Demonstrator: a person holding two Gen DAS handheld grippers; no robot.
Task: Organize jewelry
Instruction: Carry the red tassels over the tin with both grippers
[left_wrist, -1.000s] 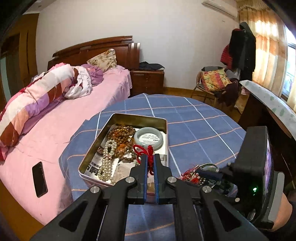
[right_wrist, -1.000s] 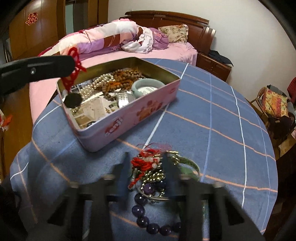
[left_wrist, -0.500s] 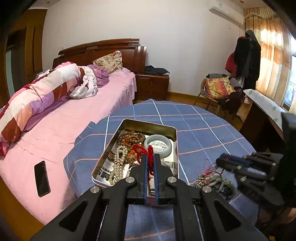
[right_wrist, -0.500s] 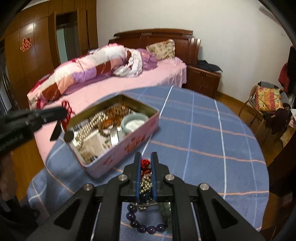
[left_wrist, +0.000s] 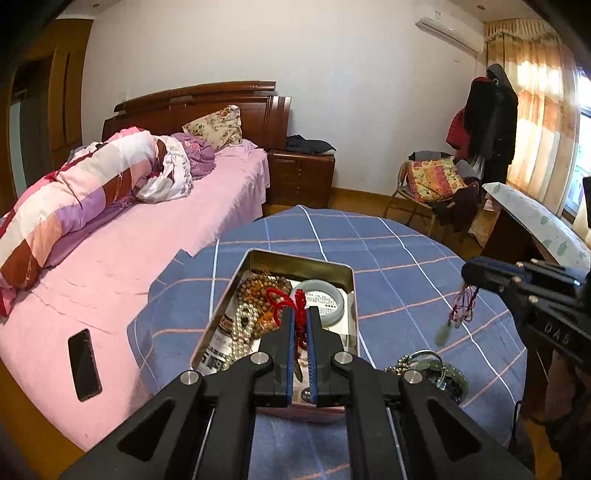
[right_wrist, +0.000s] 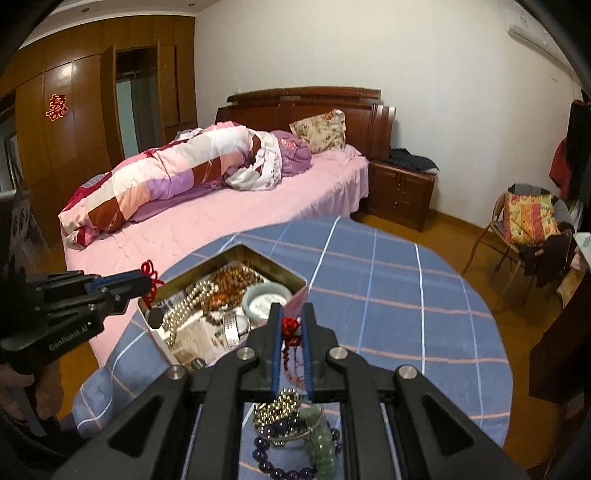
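On the round table covered with blue checked cloth, an open pink tin of beads is seen. Above it, a red knotted cord is pinched by the left gripper. Right of the tin, a red-corded jade pendant is pinched by the right gripper.

Right gripper clamps a red cord above loose bracelets; tin at eleven o'clock, left gripper at nine.
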